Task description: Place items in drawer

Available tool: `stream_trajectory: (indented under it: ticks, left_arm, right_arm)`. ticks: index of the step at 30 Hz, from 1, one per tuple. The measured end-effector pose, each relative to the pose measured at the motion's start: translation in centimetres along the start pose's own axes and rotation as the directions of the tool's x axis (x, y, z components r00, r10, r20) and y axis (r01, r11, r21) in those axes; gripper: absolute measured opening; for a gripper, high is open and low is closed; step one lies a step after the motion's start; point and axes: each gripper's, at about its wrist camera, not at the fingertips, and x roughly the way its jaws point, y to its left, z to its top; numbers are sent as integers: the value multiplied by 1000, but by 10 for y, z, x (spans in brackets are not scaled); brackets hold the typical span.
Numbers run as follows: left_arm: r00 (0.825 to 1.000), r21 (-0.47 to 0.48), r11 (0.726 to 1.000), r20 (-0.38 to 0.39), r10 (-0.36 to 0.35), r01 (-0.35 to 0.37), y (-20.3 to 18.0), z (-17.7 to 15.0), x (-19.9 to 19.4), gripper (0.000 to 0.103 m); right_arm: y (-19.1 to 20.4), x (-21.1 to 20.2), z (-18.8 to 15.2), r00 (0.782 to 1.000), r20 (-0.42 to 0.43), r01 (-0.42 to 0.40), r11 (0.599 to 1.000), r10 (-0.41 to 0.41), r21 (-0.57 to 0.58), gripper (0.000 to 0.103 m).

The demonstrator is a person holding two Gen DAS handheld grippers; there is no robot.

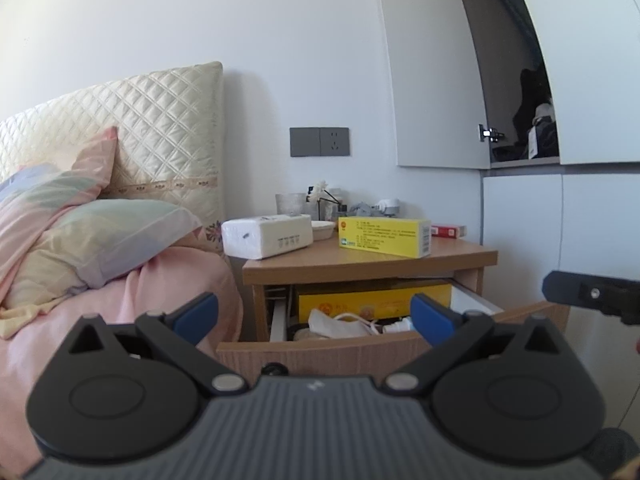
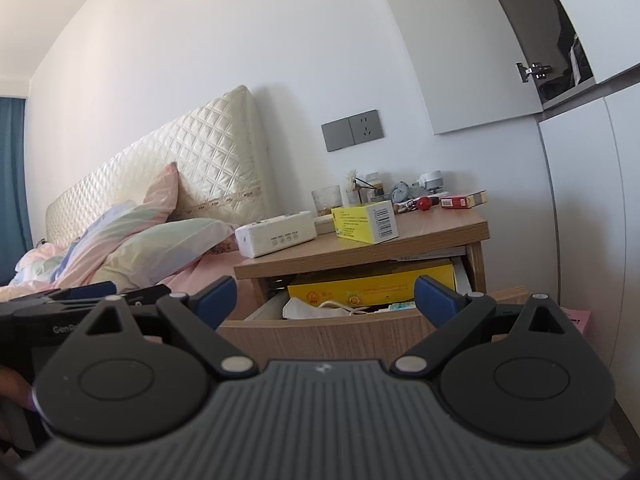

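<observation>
Both tools spread wide and empty: left gripper [image 1: 314, 314] low in the frame with its 2 blue fingertips [image 1: 198, 312] framing the open drawer [image 1: 320, 350], right gripper [image 2: 326, 298] likewise wide apart at lower centre of its own view, nothing pinched in either. Held back from the furniture, apparently to keep the whole nightstand [image 1: 460, 258] in sight before choosing a target. Drawer pulled out at centre, already crowded: a long yellow carton [image 1: 372, 300] along the back, a crumpled white cloth [image 1: 324, 324] and a white cord [image 1: 360, 320] toward the front, so little free room, probably only near the front edge. Candidates for stowing still up on the top surface at centre right: yellow medicine box [image 1: 384, 236] lying flat near the front edge, white tissue pack [image 1: 266, 236] overhanging the left corner toward the bed [image 1: 120, 300], red cigarette pack [image 2: 460, 201] far back by the wall, plus a red ball [image 2: 424, 202] and small clutter behind, too small to identify. Yellow medicine box likely the easiest first pick, being nearest and squarely exposed; jaws already wide enough for its narrow side, by judgement. Risk: a flat box dropped onto the cloth could sit proud and block closing. Right tool's black body visible at the right edge of the left view, well apart from the drawer.
</observation>
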Motion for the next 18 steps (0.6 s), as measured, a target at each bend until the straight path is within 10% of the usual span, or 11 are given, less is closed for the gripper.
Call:
stream_trajectory:
  ticks: [18]
  left_arm:
    - [999, -44, 999, -2, 33, -33, 39, -16, 10, 103]
  right_arm:
    - [-2, 39, -12, 1000, -3, -8, 1000, 8, -28, 98]
